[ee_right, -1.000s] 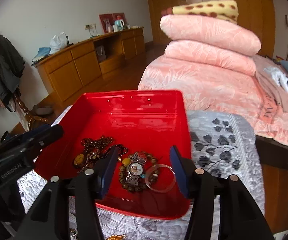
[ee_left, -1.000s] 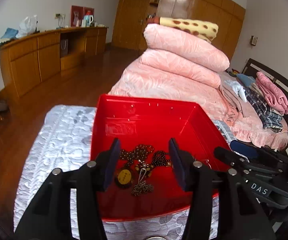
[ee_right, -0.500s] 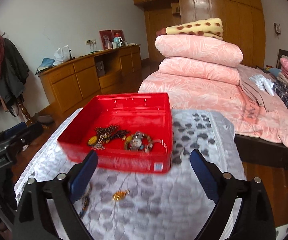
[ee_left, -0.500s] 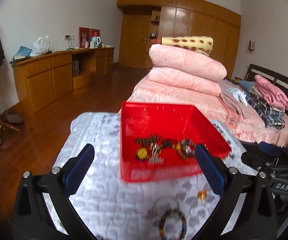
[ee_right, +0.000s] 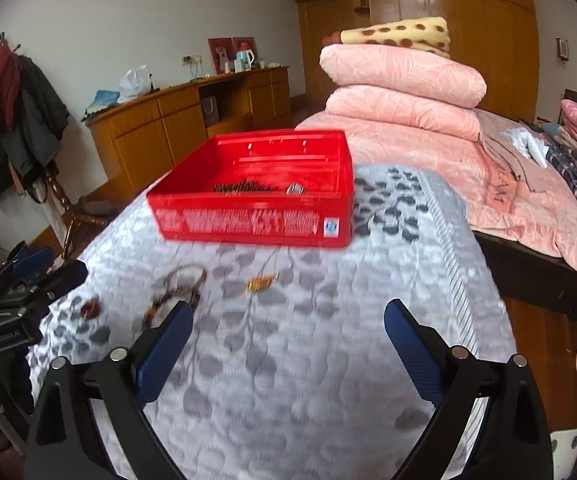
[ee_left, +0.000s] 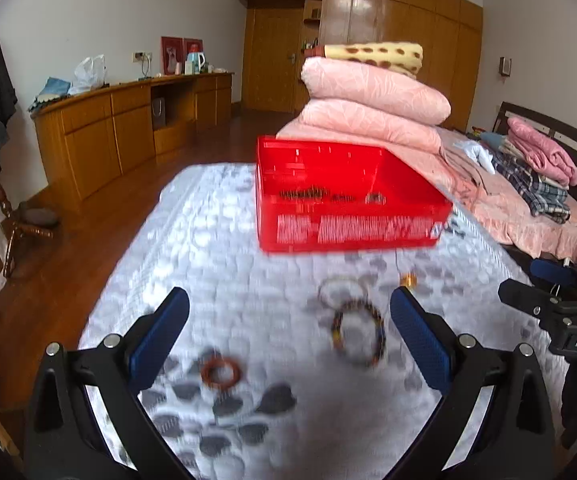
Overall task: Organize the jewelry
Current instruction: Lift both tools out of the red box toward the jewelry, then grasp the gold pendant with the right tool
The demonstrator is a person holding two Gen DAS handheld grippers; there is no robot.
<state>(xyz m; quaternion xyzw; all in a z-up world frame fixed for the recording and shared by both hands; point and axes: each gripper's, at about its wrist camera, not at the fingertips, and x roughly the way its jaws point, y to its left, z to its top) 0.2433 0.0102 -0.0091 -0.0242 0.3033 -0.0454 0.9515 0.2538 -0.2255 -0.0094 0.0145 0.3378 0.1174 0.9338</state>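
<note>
Vs a sec ago both grippers sit well back from the red box (ee_left: 348, 216), which then filled the view w/ the fingers over its contents; now it's far ahead on the quilted cover (ee_left: 224, 248) and loose pieces show in front of it. Left gripper (ee_left: 288, 332) jaws have just been opening, now spread wide, nothing between the pads; right gripper (ee_right: 286, 338) same, jaws just opened, spread wide over bare cover, nothing pinched. Cover: 1, silvery-grey, puffy stitched texture w/ dark leaf print. Box: 1, glossy red plastic, shallow, rectangular, white print on its near wall; inside lie dark bead chains and a metal watch-like piece, too blurred to count. On the cover in front of the box, 4 loose pieces: 1 thin pale hoop (ee_left: 340, 292), 1 beaded bracelet (ee_left: 358, 338) of dark and amber beads, round, overlapping the hoop's near edge, just left of the left gripper's right pad; 1 small rust-red ring (ee_left: 220, 373), smooth, near the left pad; 1 small gold pendant (ee_right: 262, 282) w/ a fine chain, close to the box's near wall. Blue ribbed pads on black fingers, 2 per gripper.
</note>
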